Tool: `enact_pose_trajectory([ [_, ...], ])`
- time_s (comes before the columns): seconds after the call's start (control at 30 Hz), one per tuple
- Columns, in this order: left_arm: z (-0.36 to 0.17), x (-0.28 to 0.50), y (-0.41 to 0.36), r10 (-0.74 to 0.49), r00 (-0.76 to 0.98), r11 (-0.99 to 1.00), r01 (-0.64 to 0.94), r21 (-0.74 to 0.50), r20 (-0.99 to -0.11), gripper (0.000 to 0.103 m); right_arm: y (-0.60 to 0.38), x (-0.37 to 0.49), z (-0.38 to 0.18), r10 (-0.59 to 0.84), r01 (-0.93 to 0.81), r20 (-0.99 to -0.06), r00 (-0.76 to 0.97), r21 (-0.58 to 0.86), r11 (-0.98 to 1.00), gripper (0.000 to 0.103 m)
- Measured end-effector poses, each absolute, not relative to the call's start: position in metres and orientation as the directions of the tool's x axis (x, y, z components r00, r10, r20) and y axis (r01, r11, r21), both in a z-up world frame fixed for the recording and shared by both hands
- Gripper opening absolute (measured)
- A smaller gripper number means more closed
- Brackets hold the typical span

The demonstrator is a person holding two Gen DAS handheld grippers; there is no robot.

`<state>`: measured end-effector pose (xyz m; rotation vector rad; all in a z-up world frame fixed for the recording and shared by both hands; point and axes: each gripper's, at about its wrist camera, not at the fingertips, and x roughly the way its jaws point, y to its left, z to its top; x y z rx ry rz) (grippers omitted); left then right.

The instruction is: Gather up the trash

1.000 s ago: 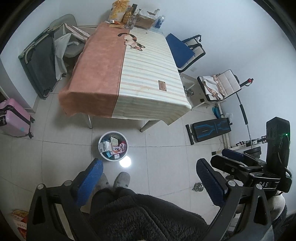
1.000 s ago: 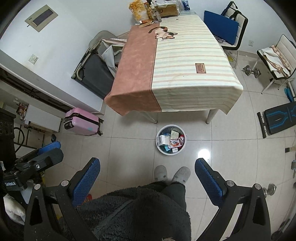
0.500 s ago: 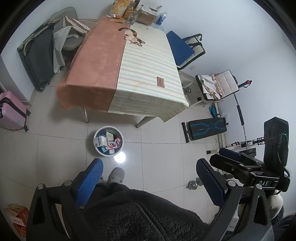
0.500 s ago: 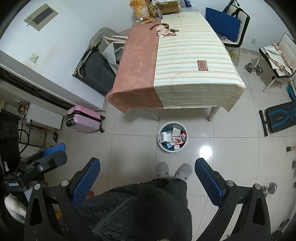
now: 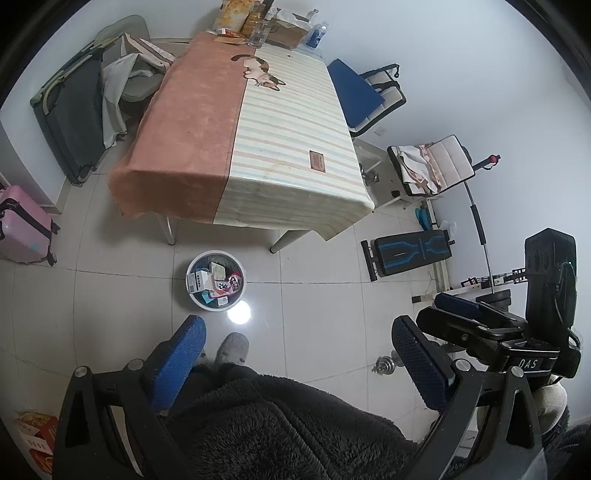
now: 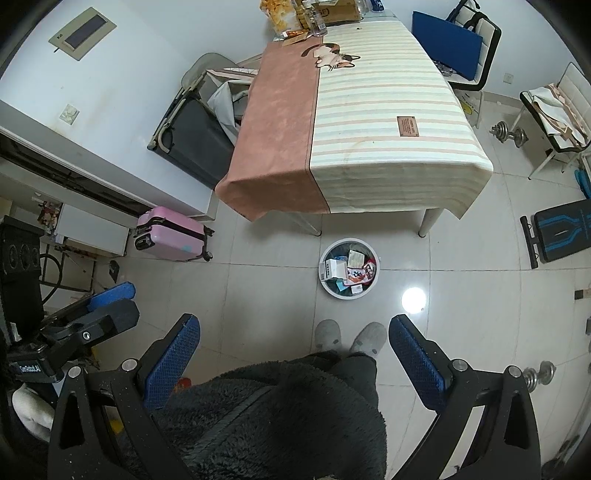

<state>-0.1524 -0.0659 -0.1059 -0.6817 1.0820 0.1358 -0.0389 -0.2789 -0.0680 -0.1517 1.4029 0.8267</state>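
Note:
A round white trash bin [image 5: 197,301] stands on the tiled floor in front of the table, holding several boxes and wrappers [image 5: 216,282]. It also shows in the right wrist view [image 6: 332,291]. My left gripper [image 5: 297,349] is open and empty, held high above the floor near the bin. My right gripper [image 6: 293,345] is open and empty too, above the person's slippers [image 6: 347,338]. The table [image 5: 258,122] has a pink and striped cloth, with bags and boxes [image 5: 258,22] at its far end.
A pink suitcase [image 6: 170,234] and a dark folded cot [image 6: 192,140] stand left of the table. Chairs [image 5: 365,96], a weight bench [image 5: 406,253] and dumbbells [image 6: 511,133] are on the right. The person's dark fleece fills the bottom of both views.
Both views have shifted slightly: the table and bin sit a little differently in frame. Both grippers stay open and empty.

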Motion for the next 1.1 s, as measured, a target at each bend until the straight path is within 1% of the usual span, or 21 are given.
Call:
enact_pose_trajectory([
  [1.1, -0.105, -0.149, -0.071, -0.235, 0.471, 0.808, -0.392, -0.440, -0.850, 0.103, -0.293, -0.044, -0.061, 0.439, -0.569, -0.897, -0.045, 0.384, 0.727, 0.103],
])
